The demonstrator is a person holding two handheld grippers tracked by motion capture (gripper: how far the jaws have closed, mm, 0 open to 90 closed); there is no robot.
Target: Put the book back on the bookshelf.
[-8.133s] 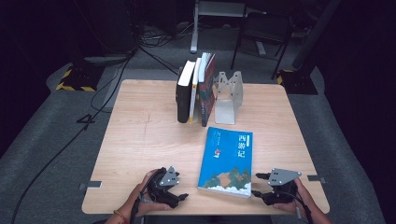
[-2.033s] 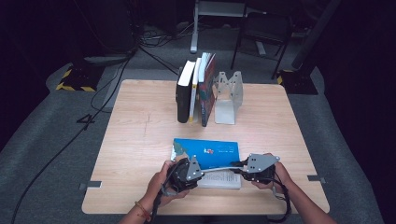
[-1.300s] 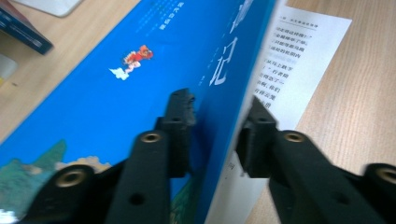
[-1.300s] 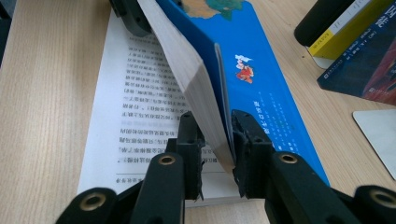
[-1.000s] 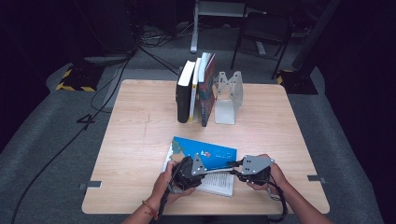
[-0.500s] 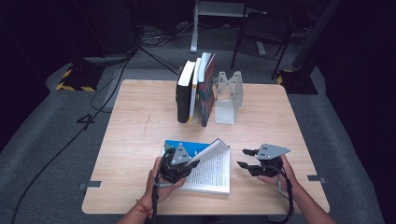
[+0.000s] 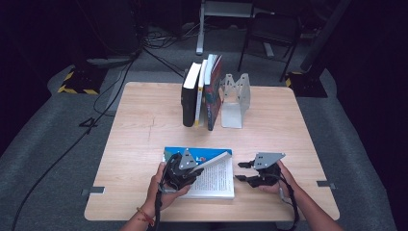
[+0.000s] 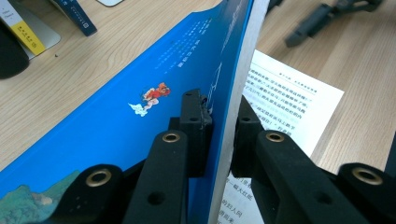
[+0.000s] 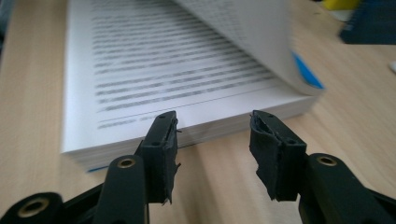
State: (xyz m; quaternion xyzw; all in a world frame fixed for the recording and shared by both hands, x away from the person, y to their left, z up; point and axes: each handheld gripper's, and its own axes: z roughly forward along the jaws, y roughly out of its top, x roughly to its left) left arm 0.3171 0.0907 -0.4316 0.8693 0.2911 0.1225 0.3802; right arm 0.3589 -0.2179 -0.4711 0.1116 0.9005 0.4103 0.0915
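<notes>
A blue-covered book [image 7: 214, 180] lies open near the table's front edge, printed pages up. My left gripper [image 7: 195, 169] is shut on its raised front cover [image 8: 116, 116] and a thin sheaf of pages, and holds them tilted above the page block. Its jaws [image 8: 223, 116] have just been opening slightly with the cover still pinched between the pads. My right gripper [image 7: 238, 172] stands open just to the right of the book, low over the wood. Its jaws [image 9: 212, 140] have just been closing a little with nothing between them, facing the book's page edge [image 9: 196, 133].
Several books [image 7: 202, 91] stand upright at the back of the wooden table [image 7: 144, 125], beside a metal bookend [image 7: 235, 98]. Bare wood lies left and right of the open book. Cables and a chair sit on the dark floor behind.
The right gripper has let go of the book, opened, and drawn off to the right and down. The left gripper has swung the cover up, baring the printed pages.
</notes>
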